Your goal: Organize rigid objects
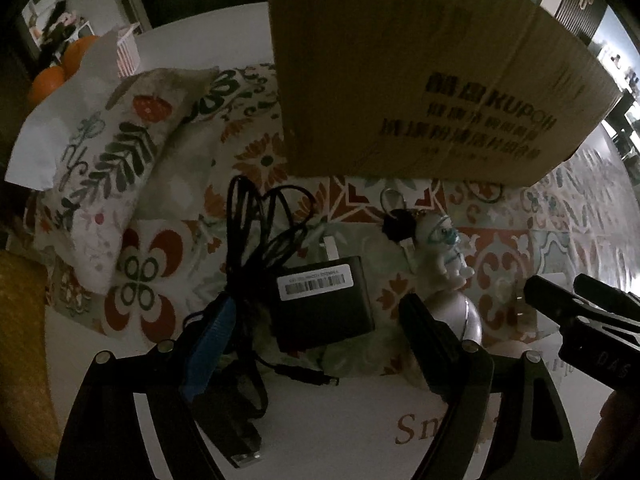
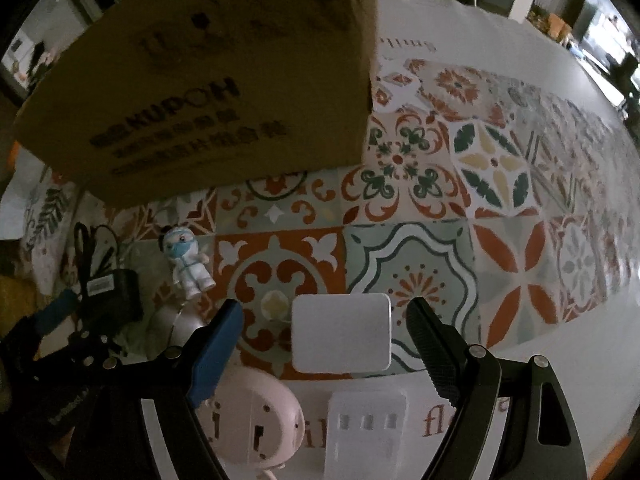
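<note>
A black power adapter [image 1: 324, 300] with a barcode label and a tangled black cable [image 1: 256, 240] lies on the patterned cloth between the fingers of my open left gripper [image 1: 316, 312]. A small white figurine [image 1: 442, 252] with a blue mask lies to its right; it also shows in the right wrist view [image 2: 186, 258]. My right gripper [image 2: 324, 320] is open around a white square box [image 2: 340, 334], not touching it. A pink round device [image 2: 256, 420] and a white plastic part [image 2: 366, 428] lie just below. A cardboard box [image 1: 420, 68] stands behind.
The cardboard box [image 2: 224, 80] fills the upper left of the right wrist view. A patterned pillow [image 1: 108, 176] and oranges [image 1: 60, 68] lie at the far left. The patterned cloth [image 2: 500, 184] stretches right over the white table [image 2: 600, 340]. The right gripper [image 1: 580, 312] shows at the left view's edge.
</note>
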`<state>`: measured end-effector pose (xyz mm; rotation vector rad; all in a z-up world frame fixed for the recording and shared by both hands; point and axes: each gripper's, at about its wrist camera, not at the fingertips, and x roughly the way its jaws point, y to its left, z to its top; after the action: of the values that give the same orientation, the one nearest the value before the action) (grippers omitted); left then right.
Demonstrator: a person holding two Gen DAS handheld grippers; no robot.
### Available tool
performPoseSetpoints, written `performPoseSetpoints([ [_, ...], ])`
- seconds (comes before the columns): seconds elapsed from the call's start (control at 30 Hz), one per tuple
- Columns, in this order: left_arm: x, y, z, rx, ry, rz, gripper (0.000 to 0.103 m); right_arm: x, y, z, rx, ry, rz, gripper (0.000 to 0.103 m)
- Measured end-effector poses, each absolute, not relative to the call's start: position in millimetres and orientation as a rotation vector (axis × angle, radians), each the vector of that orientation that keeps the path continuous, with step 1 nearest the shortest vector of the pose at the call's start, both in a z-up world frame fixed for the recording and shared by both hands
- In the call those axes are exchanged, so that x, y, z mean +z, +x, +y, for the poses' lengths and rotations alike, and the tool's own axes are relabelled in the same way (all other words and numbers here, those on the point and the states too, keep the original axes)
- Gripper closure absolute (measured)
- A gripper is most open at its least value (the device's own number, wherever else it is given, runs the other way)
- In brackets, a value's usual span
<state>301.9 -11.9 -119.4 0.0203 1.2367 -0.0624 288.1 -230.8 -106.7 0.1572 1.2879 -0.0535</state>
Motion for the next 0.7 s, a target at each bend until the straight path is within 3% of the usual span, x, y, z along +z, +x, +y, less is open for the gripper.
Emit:
performPoseSetpoints([
  [0.3, -123.7, 302.9, -13.0, -0.033, 0.018, 1.222, 0.026, -119.8, 289.7, -238.7, -0.079, 0.215, 1.275, 0.02],
  [0.47, -126.0, 300.3, -6.5, -0.048, -0.024, 1.244, 0.034, -124.1, 292.0, -239.4, -0.072, 0.246, 1.273, 0.025],
  [0.7, -130.7, 302.5, -7.7, -0.027, -0.026, 1.251, 0.035, -126.2, 289.1, -242.9, -0.096, 0.255, 1.261, 0.032],
])
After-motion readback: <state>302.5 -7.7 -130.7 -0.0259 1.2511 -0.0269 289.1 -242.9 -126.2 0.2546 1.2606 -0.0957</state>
